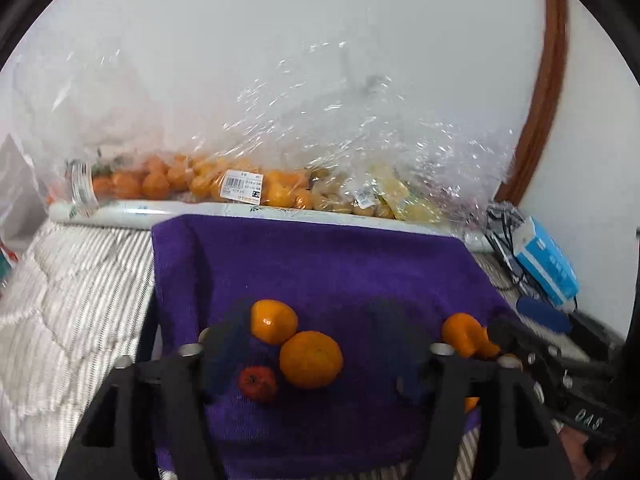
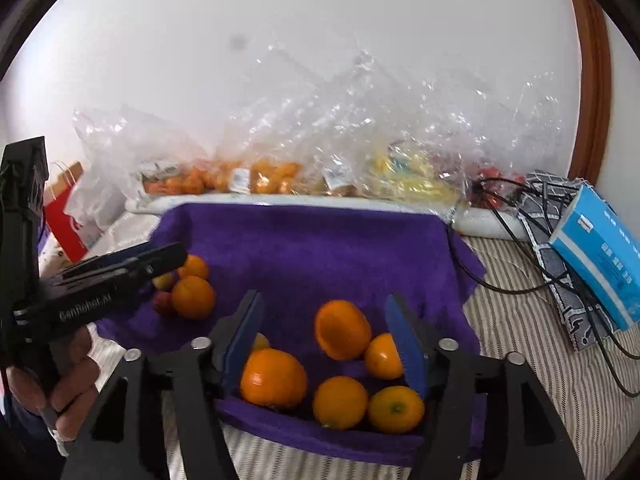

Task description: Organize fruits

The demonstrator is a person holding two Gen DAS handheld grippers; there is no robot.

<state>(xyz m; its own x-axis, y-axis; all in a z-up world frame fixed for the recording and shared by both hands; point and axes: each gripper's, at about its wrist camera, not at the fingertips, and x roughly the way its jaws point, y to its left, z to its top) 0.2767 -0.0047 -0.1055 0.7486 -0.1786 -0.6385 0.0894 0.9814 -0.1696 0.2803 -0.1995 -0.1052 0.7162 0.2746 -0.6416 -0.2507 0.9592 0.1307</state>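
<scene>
Right wrist view | an orange (image 2: 343,330) lies on the purple towel (image 2: 320,248) dead ahead between the wide, empty jaws of the right gripper (image 2: 326,334) | left gripper (image 1: 316,354), jaws also wide, faces a separate cluster further left | right hand nearer.
</scene>
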